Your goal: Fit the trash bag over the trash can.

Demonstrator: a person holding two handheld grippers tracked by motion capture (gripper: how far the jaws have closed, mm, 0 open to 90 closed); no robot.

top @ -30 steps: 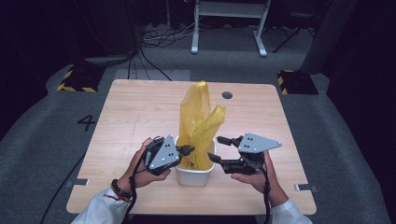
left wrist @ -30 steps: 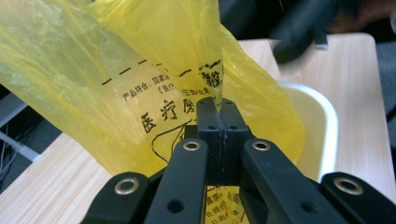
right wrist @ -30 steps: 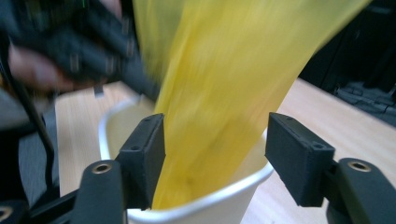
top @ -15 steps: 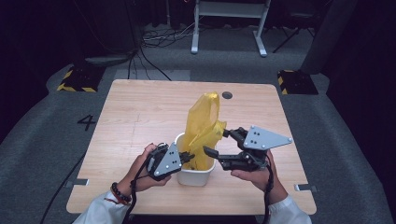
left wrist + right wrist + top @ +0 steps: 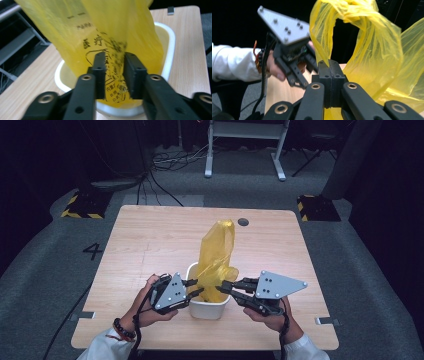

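Wood is what I work on: a pale table (image 5: 145,250) with round corners, and its near edge is right by my white sleeves. Close to me, near that front edge, stands a small white tub (image 5: 207,306), and a thin yellow bag (image 5: 216,257) sits in it and sticks up tall above the rim. My left gripper (image 5: 196,288) comes at the tub from the left side. Its jaws have just been opening, and now they stand a little apart with the bag between them; in the left gripper view I can see black writing on the bag in the gap, and the pads do not squeeze it, so that side is let go. My right gripper (image 5: 221,285) comes from the right side at the tub's rim. Its jaws have just been closing, and in the right gripper view they are pressed tight together with a thin bit of the yellow bag pinched in the crack between them. Past them in that view I see my other hand and its grey three-cornered plate. Farther along the table the wood is bare, and near the far edge there is a small dark round hole (image 5: 243,222). Beyond the table the floor (image 5: 40,285) is grey carpet with a number four marked on it at the left. Two black and yellow striped blocks (image 5: 80,206) sit by the far corners. At the back, cables (image 5: 165,157) lie on the floor beside a white metal stand (image 5: 247,137), and the room behind is dark.
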